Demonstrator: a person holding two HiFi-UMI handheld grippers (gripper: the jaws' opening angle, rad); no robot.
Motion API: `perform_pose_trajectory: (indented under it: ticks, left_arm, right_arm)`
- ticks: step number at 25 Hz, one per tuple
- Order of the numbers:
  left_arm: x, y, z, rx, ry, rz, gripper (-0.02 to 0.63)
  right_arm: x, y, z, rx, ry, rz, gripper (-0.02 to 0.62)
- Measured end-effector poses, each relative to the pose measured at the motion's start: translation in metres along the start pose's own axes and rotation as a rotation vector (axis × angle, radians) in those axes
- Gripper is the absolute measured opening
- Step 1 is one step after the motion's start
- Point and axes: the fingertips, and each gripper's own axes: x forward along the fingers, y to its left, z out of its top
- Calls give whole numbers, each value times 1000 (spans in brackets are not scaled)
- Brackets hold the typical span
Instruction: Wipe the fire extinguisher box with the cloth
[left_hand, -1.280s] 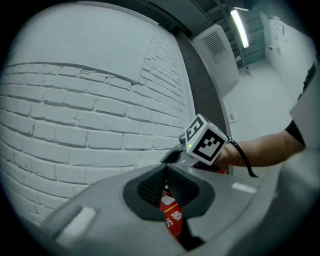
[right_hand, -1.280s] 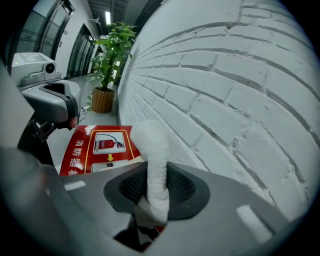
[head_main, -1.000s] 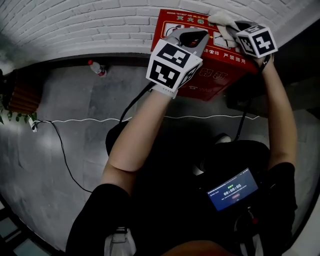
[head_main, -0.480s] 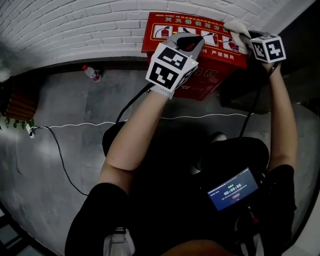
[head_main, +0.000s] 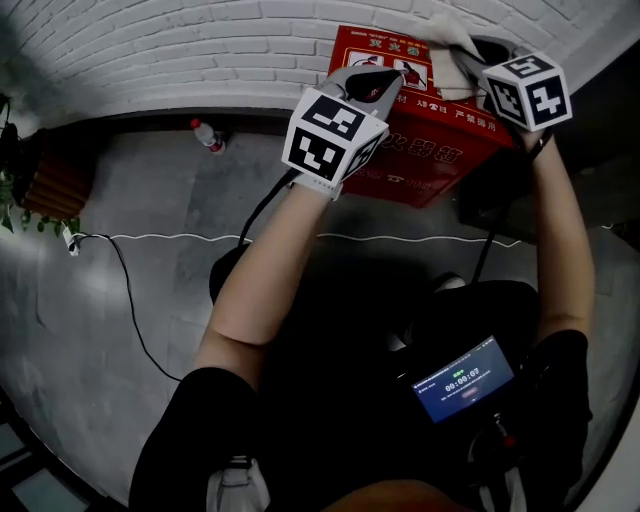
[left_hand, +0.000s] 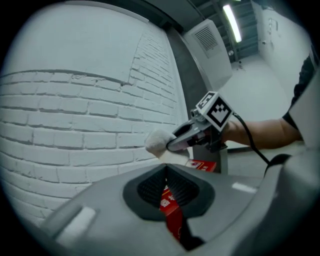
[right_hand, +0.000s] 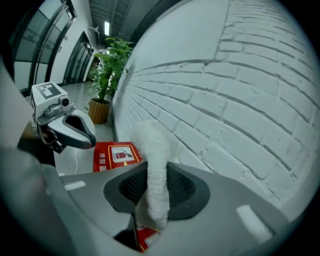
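- Fire extinguisher box (head_main: 430, 150), red, stands against the white brick wall (head_main: 180, 50).
- The cloth (head_main: 450, 35), pinched tight in the right gripper (right_hand: 152, 200), has slid back from the box's right corner along its top, so wiping looks under way.
- Left gripper (left_hand: 166, 172): jaws together, empty, at the box front.
- Grey floor (head_main: 130, 220), with a bottle (head_main: 208, 136) by the wall.

White brick wall (head_main: 150, 50), small bottle (head_main: 208, 136) at its foot (red cap), white cable (head_main: 180, 239) across the grey floor (head_main: 120, 190)

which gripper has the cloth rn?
The right gripper: its jaws are clamped on the white cloth at the top of the red fire extinguisher box. The left gripper is shut on nothing.
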Motion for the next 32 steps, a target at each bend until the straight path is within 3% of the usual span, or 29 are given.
perform_pose_trajectory:
  ticks: [6, 14, 23, 32]
  left_arm:
    - [-46, 21, 6, 14, -15, 64, 0]
    - [-79, 50, -9, 13, 19, 139, 0]
    - [-59, 34, -23, -14, 61, 86, 0]
    - [-19, -5, -26, -3, 74, -1, 0]
  right_arm:
    - [34, 77, 45, -53, -43, 134, 100]
    - [76, 147, 41, -194, 54, 218, 101]
    - [73, 145, 19, -171, 99, 196, 100]
    - [48, 110, -21, -81, 138, 203, 100]
